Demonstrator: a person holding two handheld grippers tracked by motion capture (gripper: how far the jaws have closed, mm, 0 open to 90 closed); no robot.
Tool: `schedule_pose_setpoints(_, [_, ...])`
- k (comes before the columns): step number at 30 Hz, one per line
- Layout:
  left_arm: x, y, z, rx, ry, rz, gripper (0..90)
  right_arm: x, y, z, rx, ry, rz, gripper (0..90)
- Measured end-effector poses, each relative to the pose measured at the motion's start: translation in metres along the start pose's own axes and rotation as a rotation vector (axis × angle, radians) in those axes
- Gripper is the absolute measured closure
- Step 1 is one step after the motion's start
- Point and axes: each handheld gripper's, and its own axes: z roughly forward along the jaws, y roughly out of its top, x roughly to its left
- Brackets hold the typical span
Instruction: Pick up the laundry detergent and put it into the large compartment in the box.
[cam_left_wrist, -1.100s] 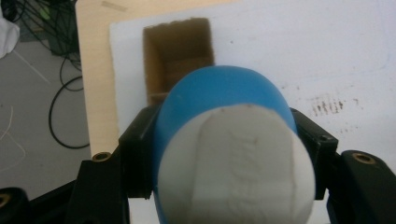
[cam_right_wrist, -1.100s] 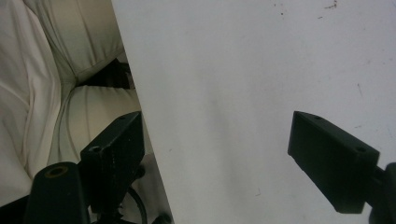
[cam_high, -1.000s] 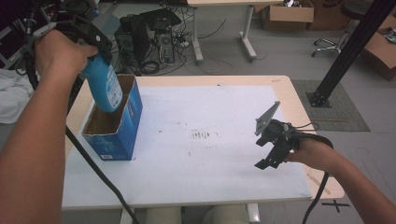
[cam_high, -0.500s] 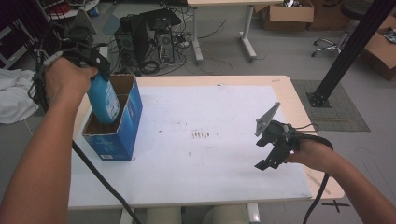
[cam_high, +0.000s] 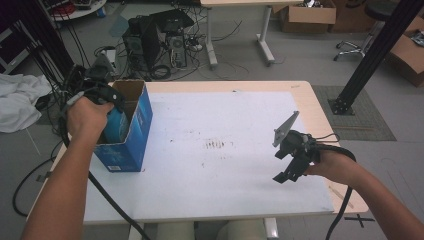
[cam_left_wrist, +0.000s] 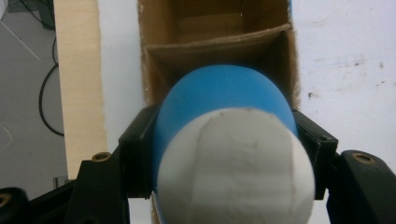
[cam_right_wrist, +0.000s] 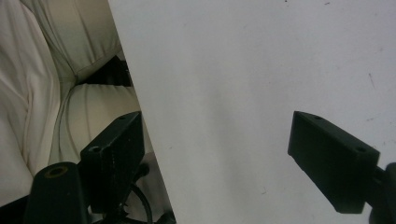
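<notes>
My left gripper (cam_left_wrist: 224, 154) is clamped on the blue bottle (cam_left_wrist: 224, 107), white cap toward me, its far end just inside the open box (cam_high: 134, 95) ahead. I should lower it straight, clear of the cardboard divider (cam_left_wrist: 215, 44), before letting go. My right gripper (cam_right_wrist: 215, 154) hangs open over the bench (cam_high: 225, 120).

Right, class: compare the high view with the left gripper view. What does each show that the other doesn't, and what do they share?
High view alone: the right claw, open and empty over the white table top, plus the person's forearms and the floor clutter beyond. Left gripper view alone: the bottle's white cap end and the cardboard divider inside the box. Both: the left claw shut on the blue bottle, held in the blue box.
</notes>
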Motion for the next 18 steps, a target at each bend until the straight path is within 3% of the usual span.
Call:
schedule_pose_setpoints(7, [-0.002, -0.008, 0.024, 0.017, 0.002, 0.002, 38.0, 0.001, 0.0, 0.001, 0.013, -0.001, 0.02, 18.7])
schedule_pose_setpoints(18, [0.0, -0.014, 0.045, 0.047, 0.0, 0.011, 38.0, -0.001, -0.001, 0.003, 0.016, 0.0, 0.03, 18.7])
